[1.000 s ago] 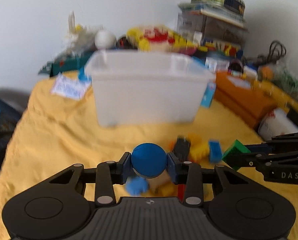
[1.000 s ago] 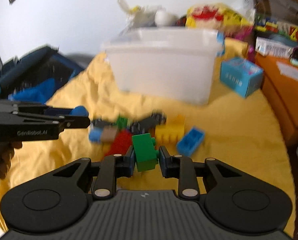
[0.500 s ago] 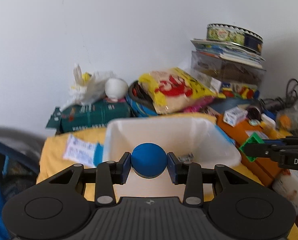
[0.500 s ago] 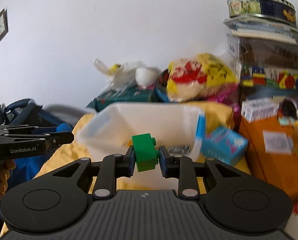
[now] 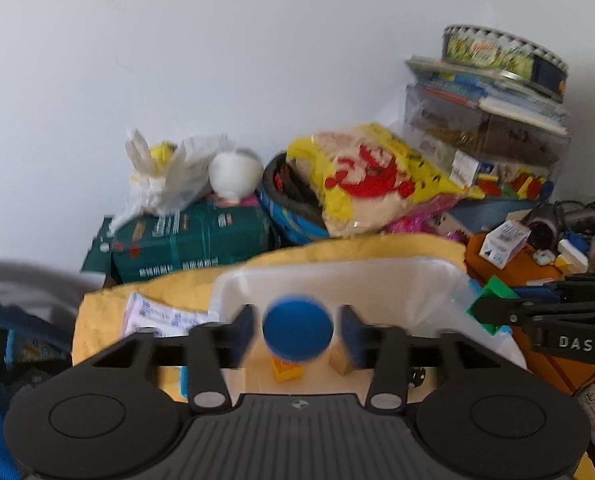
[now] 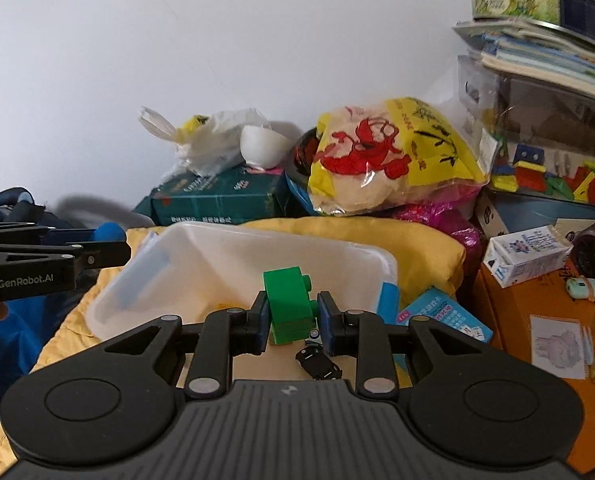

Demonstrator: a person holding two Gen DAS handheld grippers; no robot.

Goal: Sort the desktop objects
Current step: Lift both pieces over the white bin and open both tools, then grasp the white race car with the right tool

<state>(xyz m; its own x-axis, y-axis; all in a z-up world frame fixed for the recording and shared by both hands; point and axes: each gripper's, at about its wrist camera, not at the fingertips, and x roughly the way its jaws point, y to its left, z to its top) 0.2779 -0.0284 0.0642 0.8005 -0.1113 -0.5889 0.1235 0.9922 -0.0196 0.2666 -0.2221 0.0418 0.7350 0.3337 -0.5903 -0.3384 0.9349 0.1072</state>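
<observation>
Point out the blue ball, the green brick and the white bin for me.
blue ball (image 5: 297, 328), left wrist view, centre of its face.
green brick (image 6: 288, 304), right wrist view, front face.
white bin (image 6: 225, 229), right wrist view, far rim.

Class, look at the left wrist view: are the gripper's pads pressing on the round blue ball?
No: the opening left gripper shows gaps either side of the round blue ball.

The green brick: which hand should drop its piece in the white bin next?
The right gripper: its jaws pinch the green brick above the white bin. The left jaws are opening around the blue ball.
</observation>
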